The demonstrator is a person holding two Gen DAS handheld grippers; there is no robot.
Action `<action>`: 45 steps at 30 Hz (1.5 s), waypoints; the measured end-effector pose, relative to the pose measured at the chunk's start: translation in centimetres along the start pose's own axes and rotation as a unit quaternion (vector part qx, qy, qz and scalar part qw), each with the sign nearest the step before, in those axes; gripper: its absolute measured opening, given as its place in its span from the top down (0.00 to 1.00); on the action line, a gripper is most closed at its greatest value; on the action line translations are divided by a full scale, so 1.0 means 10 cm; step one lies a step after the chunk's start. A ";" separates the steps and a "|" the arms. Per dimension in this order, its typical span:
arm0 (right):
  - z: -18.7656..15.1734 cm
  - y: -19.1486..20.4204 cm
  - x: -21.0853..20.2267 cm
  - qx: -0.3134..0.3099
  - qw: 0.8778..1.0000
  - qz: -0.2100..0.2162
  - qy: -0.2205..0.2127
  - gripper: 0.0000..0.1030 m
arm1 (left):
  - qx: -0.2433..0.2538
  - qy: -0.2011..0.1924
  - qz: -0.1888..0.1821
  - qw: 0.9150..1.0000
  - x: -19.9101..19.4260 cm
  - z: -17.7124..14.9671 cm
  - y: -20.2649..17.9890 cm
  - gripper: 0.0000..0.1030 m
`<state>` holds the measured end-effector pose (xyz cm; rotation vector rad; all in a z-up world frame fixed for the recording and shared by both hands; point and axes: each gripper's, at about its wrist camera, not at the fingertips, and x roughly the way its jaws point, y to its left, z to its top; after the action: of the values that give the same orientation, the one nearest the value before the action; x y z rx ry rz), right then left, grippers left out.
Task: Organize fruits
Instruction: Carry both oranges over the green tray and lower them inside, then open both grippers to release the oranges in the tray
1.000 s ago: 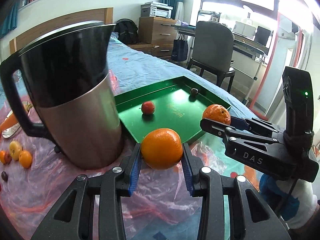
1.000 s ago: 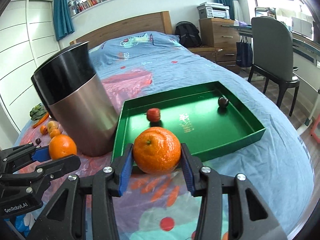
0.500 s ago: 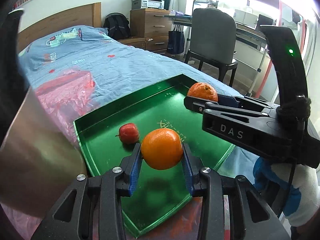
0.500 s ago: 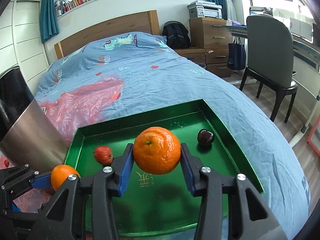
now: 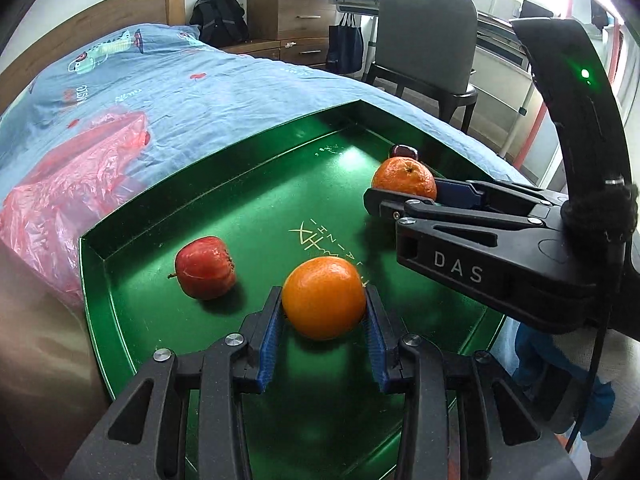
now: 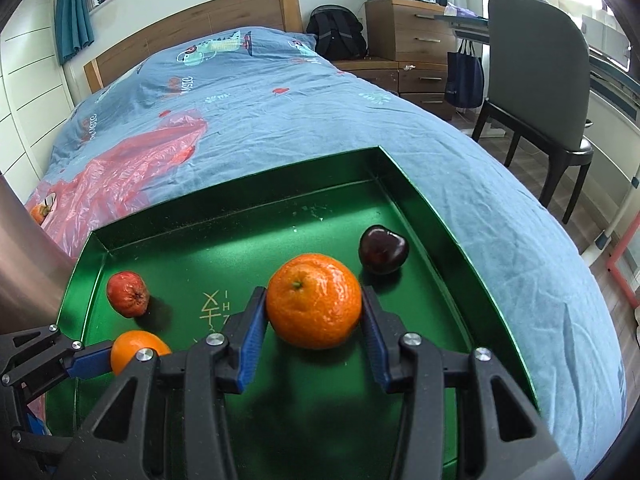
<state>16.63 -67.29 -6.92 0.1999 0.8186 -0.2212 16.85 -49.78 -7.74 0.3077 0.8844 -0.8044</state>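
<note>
- Green metal tray (image 6: 420, 196) sits on the blue bedspread (image 6: 280, 92), largest thing in view.
- Above the tray's middle, the right gripper (image 6: 314, 332) clamps a dimpled mandarin (image 6: 314, 306) across its widest girth.
- Toward the tray's near-left corner, the left gripper (image 5: 324, 320) pinches a smoother orange (image 5: 324, 298) the same way.
- Both fruits look light, firm, liable to roll once released.
- On the tray floor: a small red fruit (image 5: 205, 267) and a dark cherry (image 6: 383, 250).
</note>
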 end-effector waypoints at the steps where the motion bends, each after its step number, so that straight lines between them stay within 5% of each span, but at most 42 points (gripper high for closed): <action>1: -0.01 0.00 0.01 0.000 1.000 0.000 0.001 0.54 | -0.001 0.002 0.001 1.000 0.02 0.00 0.01 0.68; 19: -0.06 -0.03 0.04 -0.002 1.000 -0.012 0.006 0.51 | -0.009 0.009 0.008 1.000 0.07 -0.02 0.00 0.67; 28: -0.03 0.00 -0.01 -0.007 1.000 -0.018 0.011 0.10 | -0.001 0.000 0.022 1.000 -0.07 0.01 -0.06 0.61; 45: 0.08 0.17 -0.90 -0.002 0.999 -0.033 -0.040 0.08 | 0.020 -0.061 0.043 0.997 -0.93 0.05 -0.17 0.52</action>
<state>11.63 -64.84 0.45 0.1600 0.7459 -0.2882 12.47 -46.57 -0.03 0.3252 0.7368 -0.7541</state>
